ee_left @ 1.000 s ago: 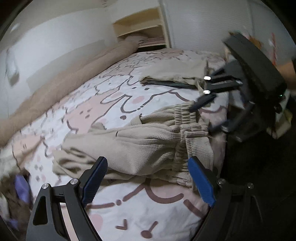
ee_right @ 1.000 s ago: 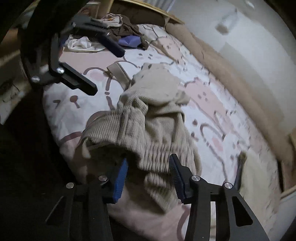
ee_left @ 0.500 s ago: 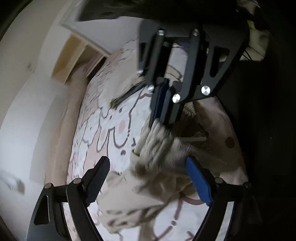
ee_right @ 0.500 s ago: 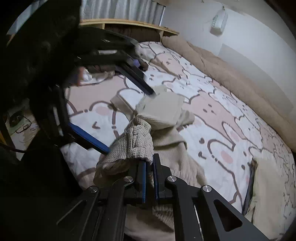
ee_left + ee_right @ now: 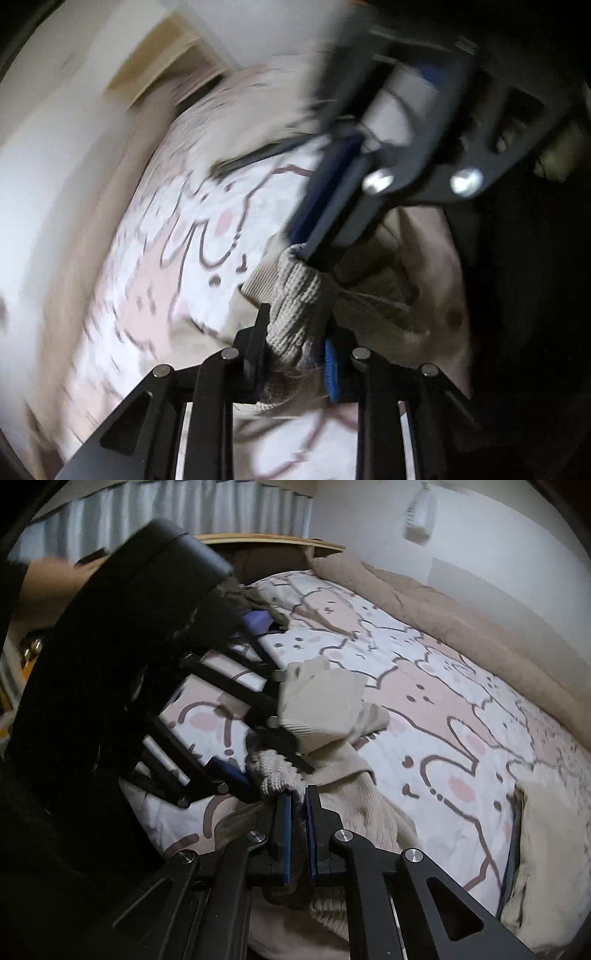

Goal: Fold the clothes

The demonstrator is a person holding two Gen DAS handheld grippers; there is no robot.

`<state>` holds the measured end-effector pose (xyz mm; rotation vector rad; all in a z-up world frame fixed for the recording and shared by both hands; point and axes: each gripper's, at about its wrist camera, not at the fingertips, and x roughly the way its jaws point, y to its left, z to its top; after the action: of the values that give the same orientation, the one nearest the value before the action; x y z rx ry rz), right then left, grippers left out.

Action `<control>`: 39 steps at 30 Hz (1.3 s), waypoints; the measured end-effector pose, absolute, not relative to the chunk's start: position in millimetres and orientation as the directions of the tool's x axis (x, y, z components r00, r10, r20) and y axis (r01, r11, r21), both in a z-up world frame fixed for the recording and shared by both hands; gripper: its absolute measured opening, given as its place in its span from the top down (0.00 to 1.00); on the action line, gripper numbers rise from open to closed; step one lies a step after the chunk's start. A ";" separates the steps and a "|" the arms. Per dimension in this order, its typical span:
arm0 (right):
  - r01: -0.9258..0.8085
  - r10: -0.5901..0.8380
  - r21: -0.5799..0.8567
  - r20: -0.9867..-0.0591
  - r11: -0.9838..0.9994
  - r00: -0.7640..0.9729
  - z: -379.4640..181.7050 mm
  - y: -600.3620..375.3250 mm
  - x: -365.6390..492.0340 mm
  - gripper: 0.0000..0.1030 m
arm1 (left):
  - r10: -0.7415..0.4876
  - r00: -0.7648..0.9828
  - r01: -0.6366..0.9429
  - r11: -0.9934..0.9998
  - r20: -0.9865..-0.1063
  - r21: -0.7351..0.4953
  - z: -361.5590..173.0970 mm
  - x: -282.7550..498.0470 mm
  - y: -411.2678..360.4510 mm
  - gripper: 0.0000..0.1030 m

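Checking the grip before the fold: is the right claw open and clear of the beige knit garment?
No: the right claw is shut on a bunched edge of the beige knit garment, its blue pads pinching the fabric.

A cartoon-print bedsheet point(image 5: 424, 709), tan blanket point(image 5: 461, 620), and curtain point(image 5: 184, 513).

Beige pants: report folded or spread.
Neither: bunched. The pants hang crumpled from both shut grippers, left and right.

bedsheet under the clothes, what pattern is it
White bedsheet with pink cartoon animal shapes outlined in dark brown; clearest in the right wrist view.
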<state>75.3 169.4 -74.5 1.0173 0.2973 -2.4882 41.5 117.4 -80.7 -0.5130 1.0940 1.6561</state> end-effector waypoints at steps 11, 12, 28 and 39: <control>0.172 -0.288 0.235 -0.683 -0.957 -0.671 -90.9 224.0 80.2 0.92 | 0.510 -0.640 -0.675 -0.730 -0.575 0.103 -14.6 -60.7 41.1 0.77; 0.145 -0.283 0.253 -0.683 -0.957 -0.674 -93.5 227.8 80.9 0.92 | 0.503 -0.659 -0.653 -0.752 -0.560 0.093 -9.6 -63.2 34.1 0.77; 0.143 -0.159 0.078 -0.668 -0.987 -0.727 -102.5 215.4 94.5 0.92 | 0.404 -0.780 -0.507 -0.856 -0.477 0.103 12.3 -71.7 12.4 0.77; 0.218 0.011 -0.255 -0.673 -0.942 -0.740 -126.5 182.5 92.9 0.82 | 0.387 -0.782 -0.493 -0.864 -0.488 0.104 8.3 -72.9 17.5 0.77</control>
<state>92.9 182.5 -126.5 1.0805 0.4873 -2.7870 -72.9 17.5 8.3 -0.6363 0.3120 2.5718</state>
